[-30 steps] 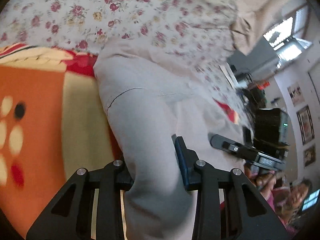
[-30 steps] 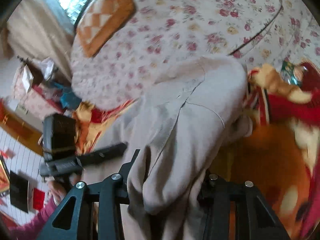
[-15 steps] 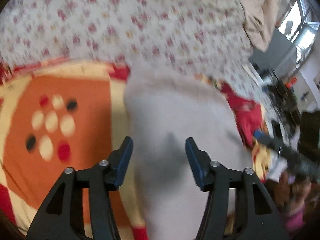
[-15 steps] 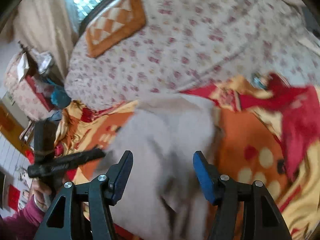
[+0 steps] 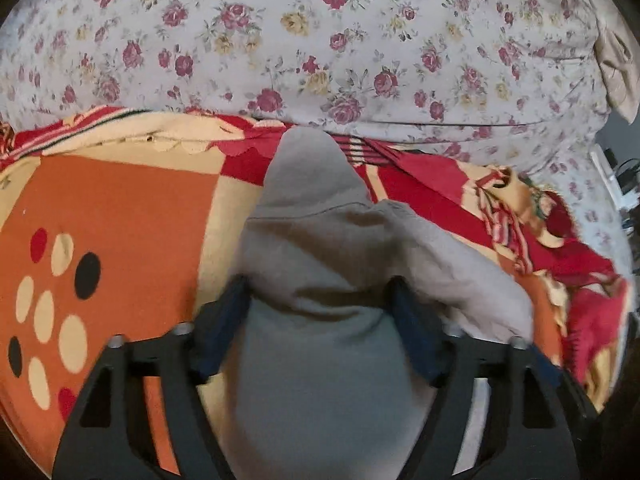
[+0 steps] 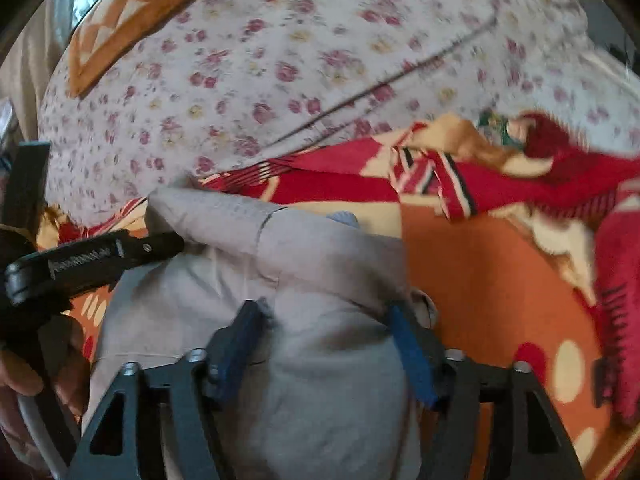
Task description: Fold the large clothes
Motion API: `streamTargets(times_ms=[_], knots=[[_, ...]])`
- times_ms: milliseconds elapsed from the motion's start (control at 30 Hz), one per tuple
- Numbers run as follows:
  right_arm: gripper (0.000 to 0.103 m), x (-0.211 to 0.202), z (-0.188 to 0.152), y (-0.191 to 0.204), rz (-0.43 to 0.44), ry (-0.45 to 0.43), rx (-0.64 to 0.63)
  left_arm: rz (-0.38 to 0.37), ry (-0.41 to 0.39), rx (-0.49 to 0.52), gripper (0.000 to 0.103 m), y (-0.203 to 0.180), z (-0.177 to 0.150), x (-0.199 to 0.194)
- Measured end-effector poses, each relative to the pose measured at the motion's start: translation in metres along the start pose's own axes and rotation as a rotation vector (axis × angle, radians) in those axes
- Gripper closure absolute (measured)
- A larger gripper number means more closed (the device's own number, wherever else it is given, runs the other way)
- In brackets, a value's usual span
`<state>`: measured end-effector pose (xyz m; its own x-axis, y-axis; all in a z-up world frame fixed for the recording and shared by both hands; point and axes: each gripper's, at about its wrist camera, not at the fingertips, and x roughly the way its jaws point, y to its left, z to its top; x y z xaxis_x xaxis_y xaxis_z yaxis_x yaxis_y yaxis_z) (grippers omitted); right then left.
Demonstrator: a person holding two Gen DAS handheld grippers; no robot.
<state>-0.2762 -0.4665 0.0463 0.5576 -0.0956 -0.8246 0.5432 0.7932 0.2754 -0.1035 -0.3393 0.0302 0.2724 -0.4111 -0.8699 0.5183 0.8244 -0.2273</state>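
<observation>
- Left gripper [image 5: 320, 300] and right gripper [image 6: 328, 320]: jaws spread, no longer pinching the grey garment [image 5: 320, 360] as a second ago; cloth released
- Garment lies bunched on the orange-red blanket [image 5: 120, 208]; this fold looks laid down
- Beyond, floral bedsheet [image 5: 320, 40]

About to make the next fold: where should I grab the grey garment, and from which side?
Grip the grey garment at its narrow far tip, which lies flat and free on the orange blanket. Come from the near side, along its length, with the left claw, which is open and already astride the cloth. The bunched middle fold looks too thick.
</observation>
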Motion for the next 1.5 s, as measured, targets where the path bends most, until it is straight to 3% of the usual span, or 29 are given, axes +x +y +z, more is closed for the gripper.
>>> streamTargets(times_ms=[167, 267, 367, 500, 600, 733, 833, 967, 1133, 1233, 1500], knots=[[0.029, -0.002, 0.004, -0.013, 0.053, 0.021, 0.059, -0.041, 0.001, -0.025, 0.021, 0.008, 0.002, -0.009], [0.029, -0.029, -0.002, -0.013, 0.08, 0.014, 0.072, -0.056, -0.051, -0.014, 0.021, 0.013, -0.005, -0.038], [0.029, -0.066, -0.015, 0.004, 0.087, -0.022, -0.028, -0.06, -0.081, 0.017, 0.021, 0.018, -0.02, -0.066], [0.029, -0.105, -0.045, 0.032, 0.102, -0.06, -0.176, -0.01, -0.111, 0.131, 0.021, 0.02, -0.062, -0.098], [0.034, -0.107, -0.067, 0.037, 0.107, -0.03, -0.204, -0.004, -0.105, 0.143, 0.021, 0.026, -0.092, -0.106], [0.037, -0.078, -0.089, 0.029, 0.032, 0.027, -0.217, 0.002, -0.08, 0.129, 0.021, 0.027, -0.129, -0.096], [0.037, -0.073, -0.089, 0.021, 0.026, 0.035, -0.176, 0.026, -0.115, 0.108, 0.021, 0.025, -0.137, -0.101], [0.037, -0.099, -0.088, 0.022, 0.01, 0.001, -0.161, 0.037, -0.138, 0.114, 0.021, 0.021, -0.139, -0.115], [0.037, -0.117, -0.068, 0.035, 0.002, -0.069, -0.164, 0.05, -0.138, 0.119, 0.021, 0.02, -0.143, -0.12], [0.037, -0.111, -0.04, 0.045, 0.055, -0.095, -0.157, 0.053, -0.135, 0.114, 0.021, 0.021, -0.146, -0.119], [0.037, -0.019, 0.048, 0.064, 0.217, 0.043, -0.069, 0.035, -0.118, 0.096, 0.021, 0.023, -0.145, -0.109]])
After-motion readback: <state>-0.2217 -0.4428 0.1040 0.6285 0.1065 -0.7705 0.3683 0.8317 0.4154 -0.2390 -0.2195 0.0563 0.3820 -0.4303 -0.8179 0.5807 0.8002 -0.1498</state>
